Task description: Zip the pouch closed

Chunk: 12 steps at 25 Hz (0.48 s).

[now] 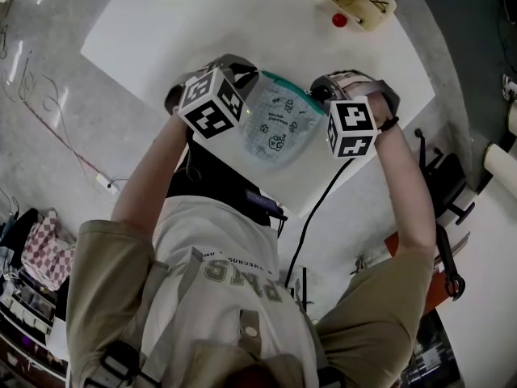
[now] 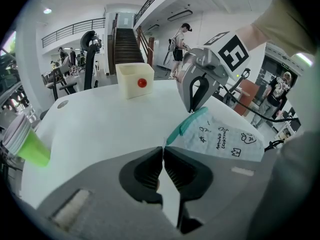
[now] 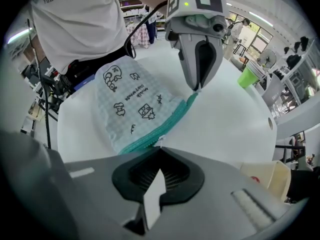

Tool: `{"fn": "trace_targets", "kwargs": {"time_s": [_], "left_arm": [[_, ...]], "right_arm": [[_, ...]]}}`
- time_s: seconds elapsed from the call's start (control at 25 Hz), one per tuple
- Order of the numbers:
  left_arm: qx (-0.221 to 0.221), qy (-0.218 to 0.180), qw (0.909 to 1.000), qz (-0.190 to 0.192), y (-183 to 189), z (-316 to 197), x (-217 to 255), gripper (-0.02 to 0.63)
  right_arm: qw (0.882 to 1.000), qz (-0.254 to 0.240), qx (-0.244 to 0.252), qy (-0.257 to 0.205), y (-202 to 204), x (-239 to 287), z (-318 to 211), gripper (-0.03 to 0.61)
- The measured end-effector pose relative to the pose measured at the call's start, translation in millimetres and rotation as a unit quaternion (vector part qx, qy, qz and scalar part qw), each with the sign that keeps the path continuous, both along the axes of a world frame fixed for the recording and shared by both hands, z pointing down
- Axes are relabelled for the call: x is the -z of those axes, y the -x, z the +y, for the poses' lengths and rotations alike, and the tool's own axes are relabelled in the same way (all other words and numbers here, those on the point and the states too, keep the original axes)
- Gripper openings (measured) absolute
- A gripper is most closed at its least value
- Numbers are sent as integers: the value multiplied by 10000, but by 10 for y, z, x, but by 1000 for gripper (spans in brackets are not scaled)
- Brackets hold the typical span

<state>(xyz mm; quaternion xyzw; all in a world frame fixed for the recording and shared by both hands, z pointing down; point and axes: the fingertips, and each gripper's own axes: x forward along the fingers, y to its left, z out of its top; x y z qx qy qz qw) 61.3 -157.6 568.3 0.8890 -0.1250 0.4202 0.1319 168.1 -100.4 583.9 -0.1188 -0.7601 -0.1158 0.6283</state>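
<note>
Pouch (image 1: 279,132) lies on the white table (image 1: 161,31) in the head view, with the left hand-held gripper (image 1: 257,81) at its 10 o'clock corner and the right hand-held gripper (image 1: 319,95) at 2 o'clock. In the left gripper view, the jaws pinch one end of the teal zipper (image 2: 187,126). In the right gripper view, the jaws clamp its other end.

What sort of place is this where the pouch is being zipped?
Probably a big open indoor hall or shared workspace, not a home: a wide staircase climbs toward a railed balcony, several people stand in the background, and the work happens on a white table.
</note>
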Motion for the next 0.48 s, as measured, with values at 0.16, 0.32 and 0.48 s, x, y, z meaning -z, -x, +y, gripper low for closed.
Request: {"fn": "trace_targets", "kwargs": {"time_s": [0.16,0.32,0.48], "left_arm": [[1,-38,10000,-32,-25,36,3,23],[21,-70,9999,-72,-41,68,0,23],[83,-83,9999,-103,-3,31,-24,23]], "right_arm": [[9999,37,89,-60,-17,-1,53,0],[9998,63,129,-102,-41,15,94,0],[9999,85,98,-94,-79,1,101,0]]}}
